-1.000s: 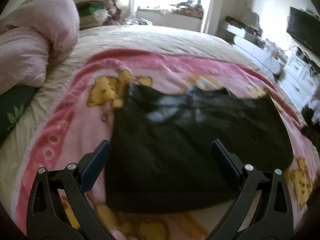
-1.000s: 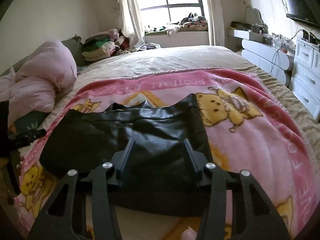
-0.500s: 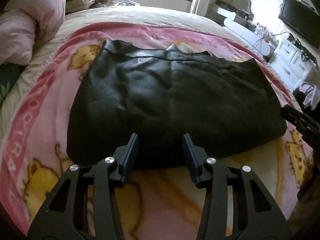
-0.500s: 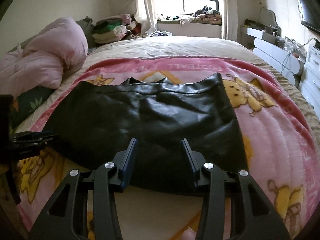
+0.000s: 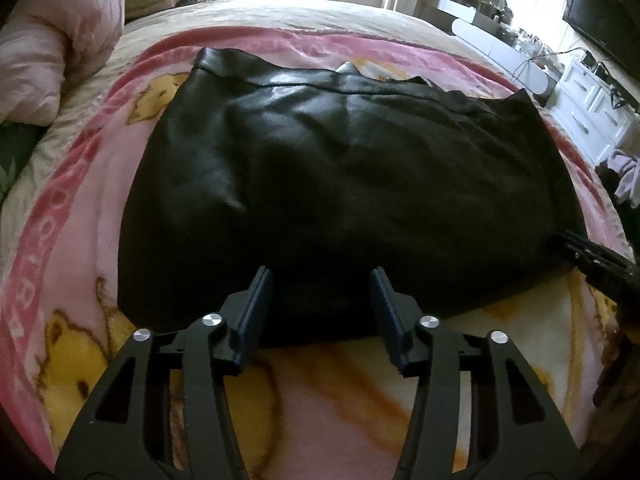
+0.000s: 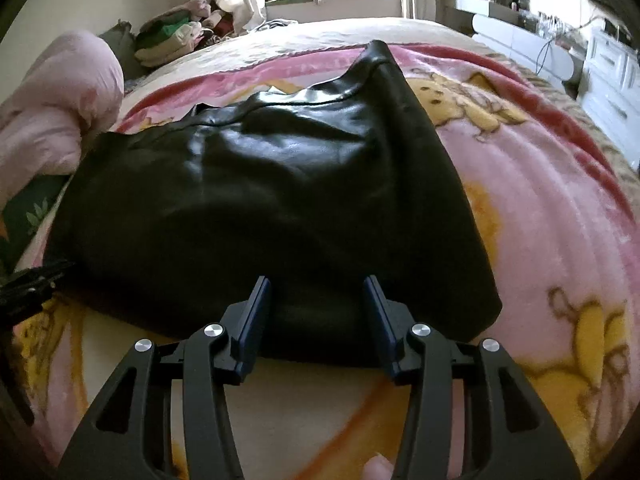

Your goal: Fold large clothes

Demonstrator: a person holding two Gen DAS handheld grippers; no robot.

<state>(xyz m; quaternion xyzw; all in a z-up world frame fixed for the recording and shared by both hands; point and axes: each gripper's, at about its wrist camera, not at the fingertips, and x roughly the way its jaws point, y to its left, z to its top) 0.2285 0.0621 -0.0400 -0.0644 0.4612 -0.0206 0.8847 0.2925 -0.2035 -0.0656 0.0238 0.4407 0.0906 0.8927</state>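
A black leather-like garment lies folded flat on a pink cartoon-bear blanket on the bed. It also shows in the right wrist view. My left gripper is open, its fingers over the garment's near edge, left of the middle. My right gripper is open over the near edge towards the garment's right corner. Nothing is held between either pair of fingers. The right gripper's tip shows at the garment's right edge in the left wrist view; the left gripper's tip shows in the right wrist view.
A pink duvet is bunched at the bed's left side. A pile of folded clothes sits by the window. White drawers and a wall television stand to the right of the bed.
Both grippers have come down and closer to the garment's near edge. The left gripper narrowed from wide open a second ago. The garment lies as before.
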